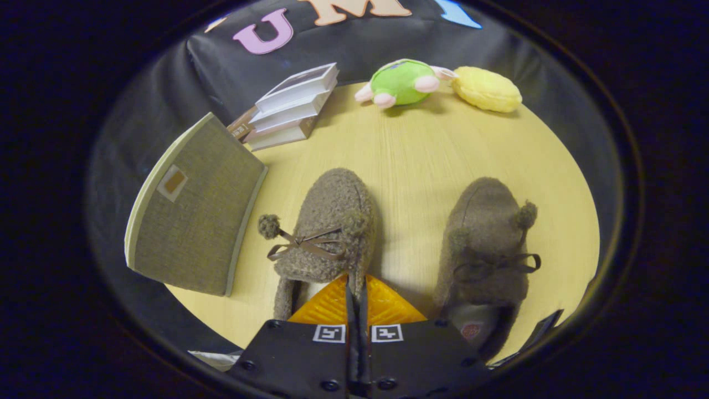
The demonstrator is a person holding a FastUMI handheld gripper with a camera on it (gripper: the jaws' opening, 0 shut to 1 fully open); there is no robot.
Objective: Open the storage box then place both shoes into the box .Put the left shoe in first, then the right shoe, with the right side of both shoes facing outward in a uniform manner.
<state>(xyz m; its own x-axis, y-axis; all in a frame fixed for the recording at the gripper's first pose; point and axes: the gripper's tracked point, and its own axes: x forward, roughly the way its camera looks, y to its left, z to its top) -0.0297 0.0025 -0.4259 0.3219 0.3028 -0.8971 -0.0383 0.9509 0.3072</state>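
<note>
The gripper-mounted fisheye is looking steeply down along the tongs [354, 288] onto the desk [410, 149], hovering close above the shoes, facing the booth wall.

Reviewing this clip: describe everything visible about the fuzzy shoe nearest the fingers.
The left-hand shoe is a brown, fleecy slipper with a thin ribbon bow and a pompom on its upper. It lies flat on the wooden table, toe pointing away, its heel opening just ahead of the gripper, whose fingers look closed together, apparently at the heel rim. The storage box stands to one side of it, the second shoe to the other.
</note>
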